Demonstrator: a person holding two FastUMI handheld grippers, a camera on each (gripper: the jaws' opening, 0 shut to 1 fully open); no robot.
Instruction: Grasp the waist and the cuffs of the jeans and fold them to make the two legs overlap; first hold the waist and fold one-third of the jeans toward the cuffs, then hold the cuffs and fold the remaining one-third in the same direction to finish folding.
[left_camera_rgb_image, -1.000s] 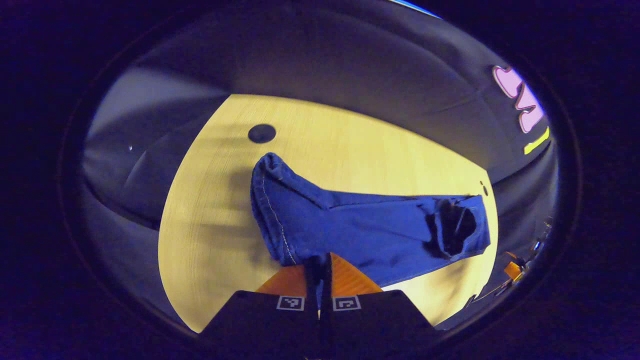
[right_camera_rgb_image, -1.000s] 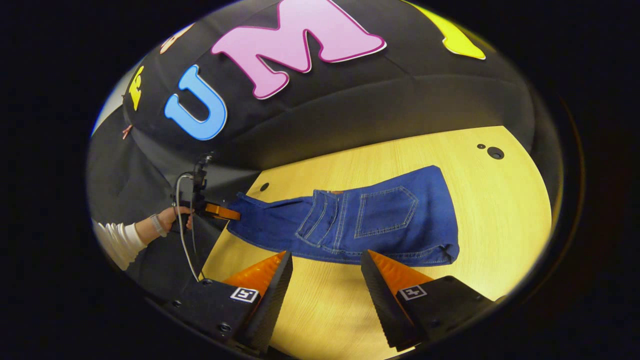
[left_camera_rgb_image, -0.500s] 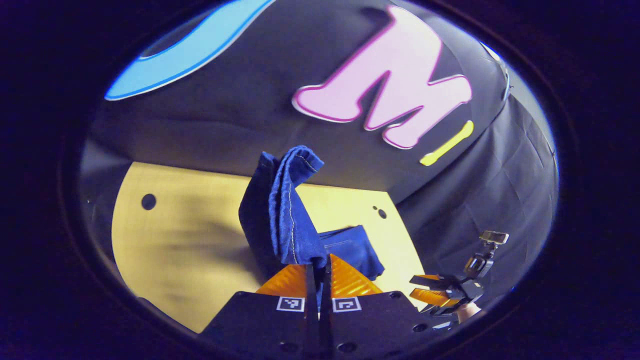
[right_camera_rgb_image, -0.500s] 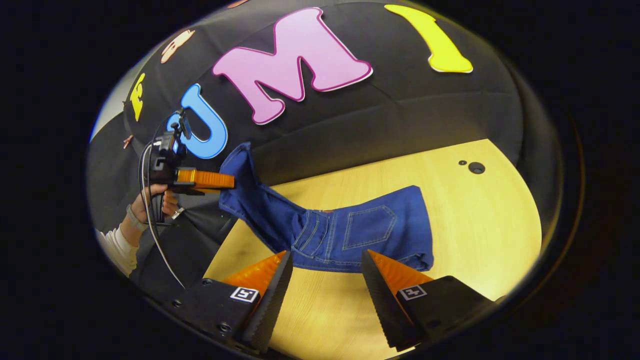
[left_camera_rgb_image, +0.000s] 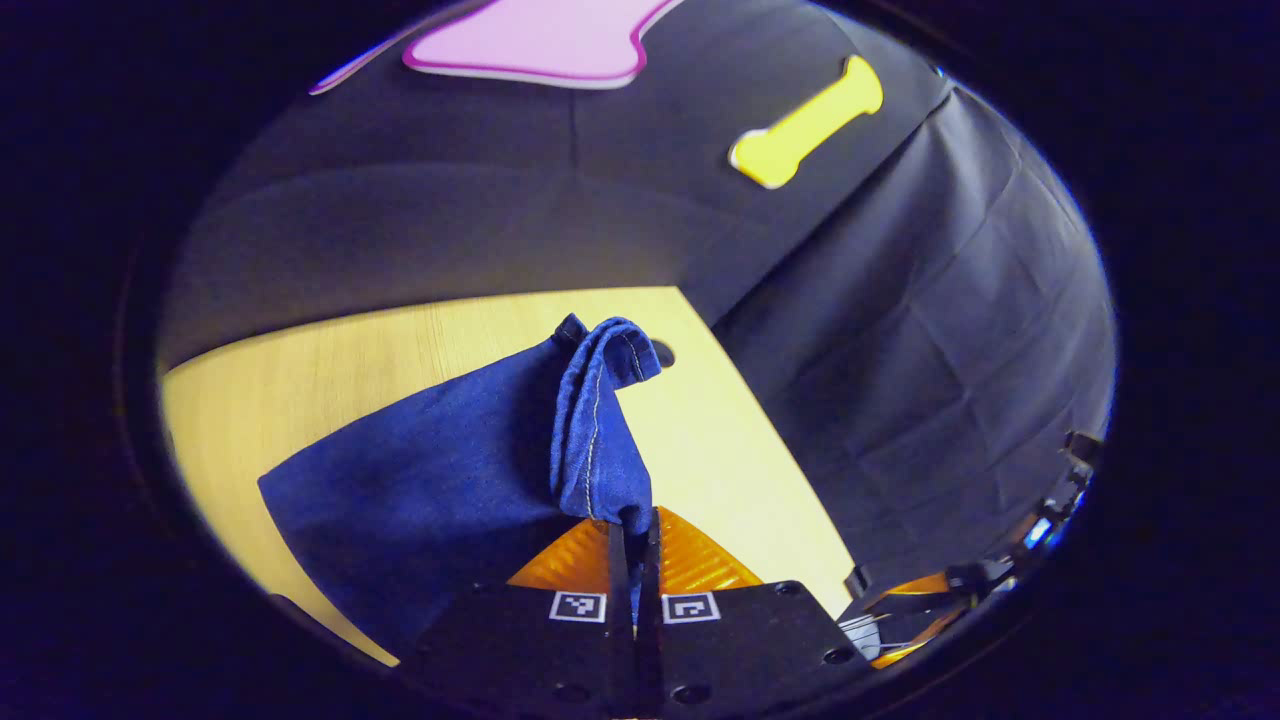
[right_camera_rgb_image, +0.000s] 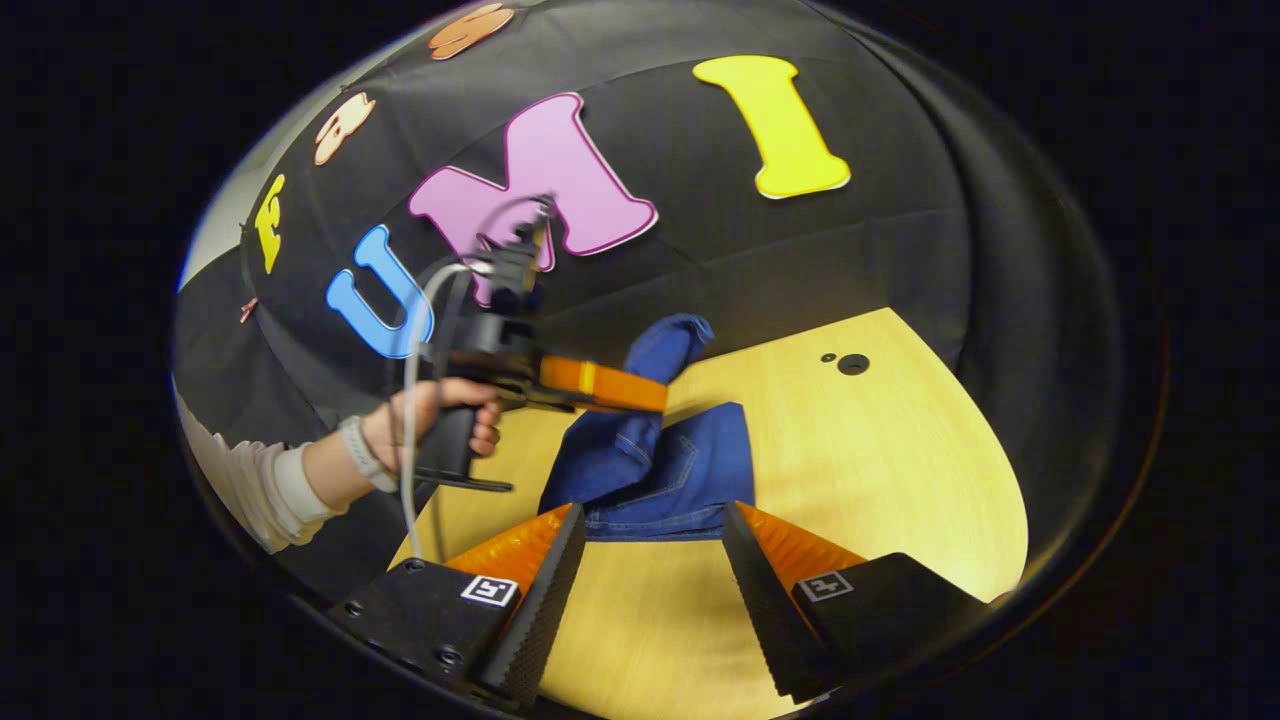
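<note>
My left gripper (left_camera_rgb_image: 632, 525), fingers pressed together, pinches the cuffs (left_camera_rgb_image: 600, 350) of the jeans (left_camera_rgb_image: 440, 490) and holds them raised above the wooden table (left_camera_rgb_image: 700, 440); the denim drapes from my fingers down to the tabletop. My right gripper (right_camera_rgb_image: 645, 545) stands wide open and holds nothing, just short of the folded waist section (right_camera_rgb_image: 690, 480) lying flat on the table.

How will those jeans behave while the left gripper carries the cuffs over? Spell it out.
Likely floppy: the jeans droop from the left gripper and bunch up. Probably heavyish: the lower layer stays flat on the table. Grip seems secure, since the fingers pinch the doubled cuff.
</note>
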